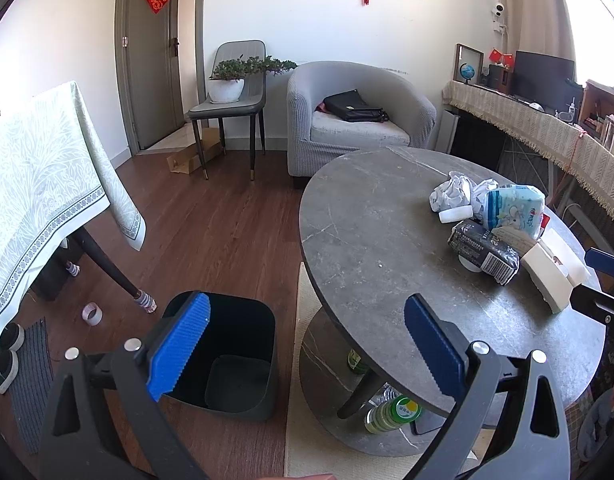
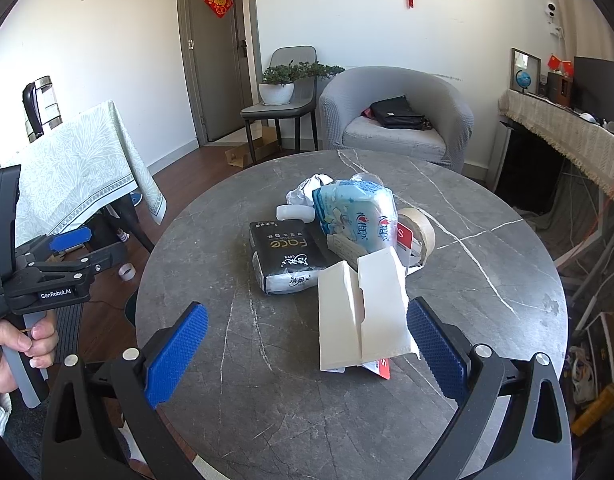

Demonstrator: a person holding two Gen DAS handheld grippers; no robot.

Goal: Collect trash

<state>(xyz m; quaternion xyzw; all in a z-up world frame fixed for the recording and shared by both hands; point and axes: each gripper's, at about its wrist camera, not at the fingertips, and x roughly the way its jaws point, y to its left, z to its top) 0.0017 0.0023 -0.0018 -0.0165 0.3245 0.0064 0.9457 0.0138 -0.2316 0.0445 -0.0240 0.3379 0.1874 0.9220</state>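
Left gripper is hovering with its jaws standing wide apart and nothing between them, over the gap between the black bin and the edge of the round grey table. The bin is sitting on the wood floor just beside the table's base, open at the top; its inside is looking dark and I cannot tell whether anything is lying in it.

Right gripper is also standing wide open and holding nothing. It is hanging low over the near part of the table, with its right finger close beside the white folded carton; whether they are touching I cannot tell.

The trash is lying in one cluster near the middle of the tabletop: the white carton nearest, a black tissue pack to its left, a blue-and-white tissue pack behind, crumpled white paper at the far side, a small white bottle lying flat, and a roll of brown tape on the right. A red-and-white card is showing from under the carton.

A hand is gripping the left gripper's handle at the left edge of the right wrist view.

On the floor, a small tape roll is lying near the leg of the cloth-covered table. Green-capped bottles are lying on the shelf under the round table.
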